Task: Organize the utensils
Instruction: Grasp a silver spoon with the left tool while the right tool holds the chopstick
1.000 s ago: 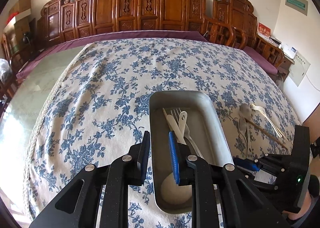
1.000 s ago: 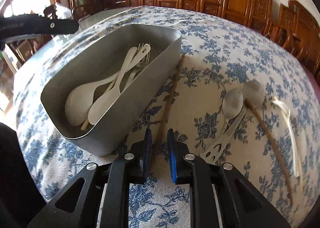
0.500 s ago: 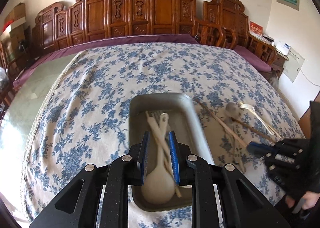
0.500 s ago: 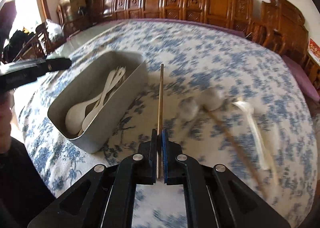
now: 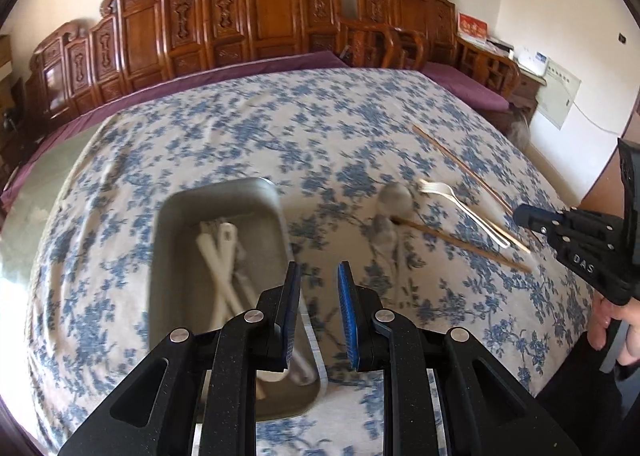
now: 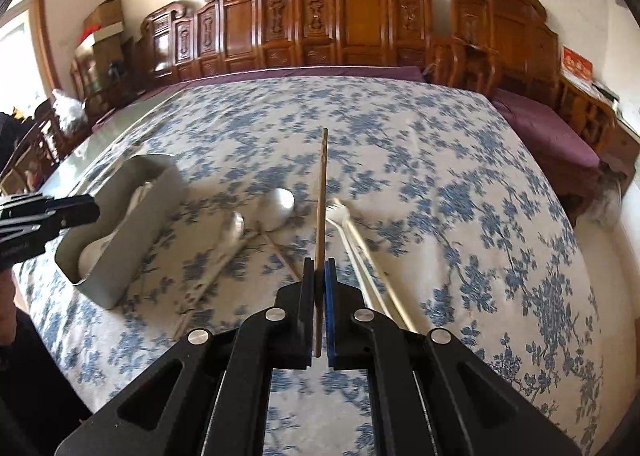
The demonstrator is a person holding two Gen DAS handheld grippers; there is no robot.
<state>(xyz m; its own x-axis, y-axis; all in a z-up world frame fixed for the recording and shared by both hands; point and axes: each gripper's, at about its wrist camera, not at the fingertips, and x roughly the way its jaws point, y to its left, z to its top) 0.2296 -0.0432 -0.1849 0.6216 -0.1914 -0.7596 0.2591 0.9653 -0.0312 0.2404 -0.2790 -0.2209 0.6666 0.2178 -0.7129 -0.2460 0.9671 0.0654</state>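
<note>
1. Metal tray (image 5: 224, 191): lies left of and partly under the left gripper (image 5: 319, 316); holds white spoons (image 5: 218, 256), crossed.
2. Floral tablecloth (image 6: 440, 175): covers the table; carved wooden chairs (image 6: 360, 15) line the wall beyond.
3. Loose utensils: a ladle (image 6: 280, 203), a metal spoon (image 6: 234, 223) and a white fork (image 6: 340, 211) lie ahead of the right gripper (image 6: 319, 312).
4. Right gripper: angled down, clamped on a chopstick (image 6: 321, 195) pointing forward.
5. Left gripper: fingers slightly apart, nothing between.

Slim wooden chopstick (image 6: 321, 191) clamped upright; white utensils (image 5: 222, 260) crossed inside grey tray (image 5: 176, 215).
</note>
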